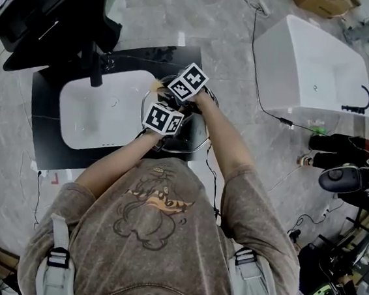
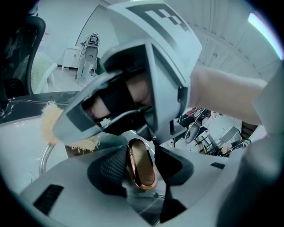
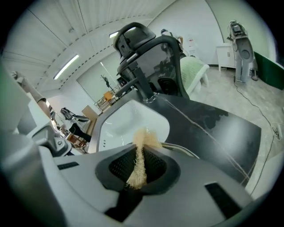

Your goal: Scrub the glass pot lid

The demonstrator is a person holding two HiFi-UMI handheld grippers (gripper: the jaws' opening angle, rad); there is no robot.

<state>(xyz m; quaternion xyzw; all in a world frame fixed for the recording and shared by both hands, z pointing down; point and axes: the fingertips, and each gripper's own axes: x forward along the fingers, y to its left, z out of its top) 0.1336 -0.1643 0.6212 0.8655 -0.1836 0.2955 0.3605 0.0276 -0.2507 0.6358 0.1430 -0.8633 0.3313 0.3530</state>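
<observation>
The glass pot lid [image 1: 195,143] lies on the black counter to the right of the white sink, and both grippers are over it. My left gripper [image 2: 141,167] is shut on the lid's copper-coloured knob [image 2: 142,162]; its marker cube is nearer to me in the head view, left gripper [image 1: 163,119]. My right gripper [image 3: 140,167] is shut on a tan fibrous scrubber [image 3: 143,142], just beyond the left one, right gripper [image 1: 188,83]. The scrubber [image 2: 51,124] hangs over the lid's metal rim [image 2: 43,157], also seen as the rim [image 3: 179,150]. Whether the scrubber touches the glass I cannot tell.
A white sink basin [image 1: 103,112] is set in the black counter [image 1: 42,128], with a black faucet [image 3: 142,86] behind it. A black office chair [image 1: 54,12] stands at the far left. A white tub [image 1: 311,65] and cables lie on the floor to the right.
</observation>
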